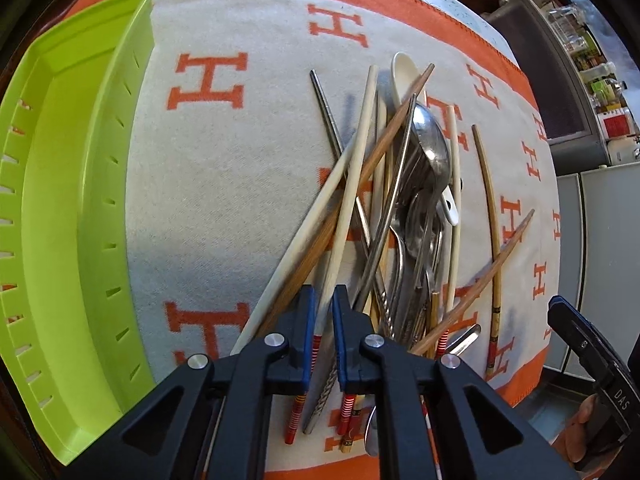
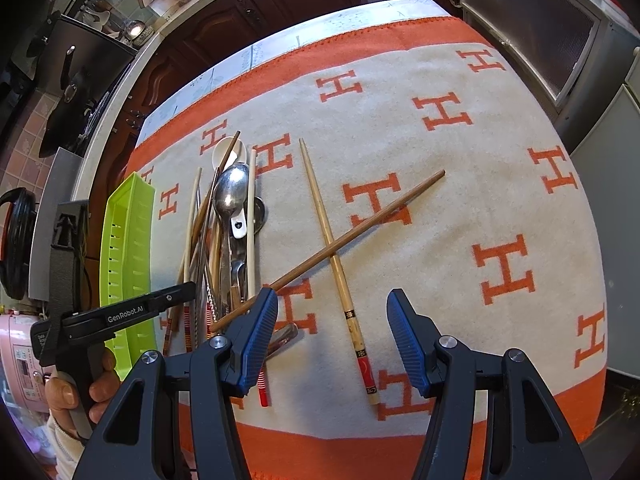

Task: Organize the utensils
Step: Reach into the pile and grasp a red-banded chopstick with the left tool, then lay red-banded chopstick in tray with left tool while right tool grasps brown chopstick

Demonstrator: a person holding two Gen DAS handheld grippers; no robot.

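Over the utensil pile (image 1: 400,208), left tongs (image 1: 323,320) clamped on a pale chopstick (image 1: 352,184); beside it, right tongs (image 2: 332,336) spread apart above crossed chopsticks (image 2: 332,248).

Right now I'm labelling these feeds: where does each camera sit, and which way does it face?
Left wrist: on the left gripper, looking along nearly closed fingers over the heap of chopsticks and steel spoons; the lime-green slotted plastic tray lies left.
Right wrist: on the right gripper, jaws wide, facing two crossed chopsticks; the person's left hand shows.
Shared: heap, tray, orange-and-cream H-patterned cloth.
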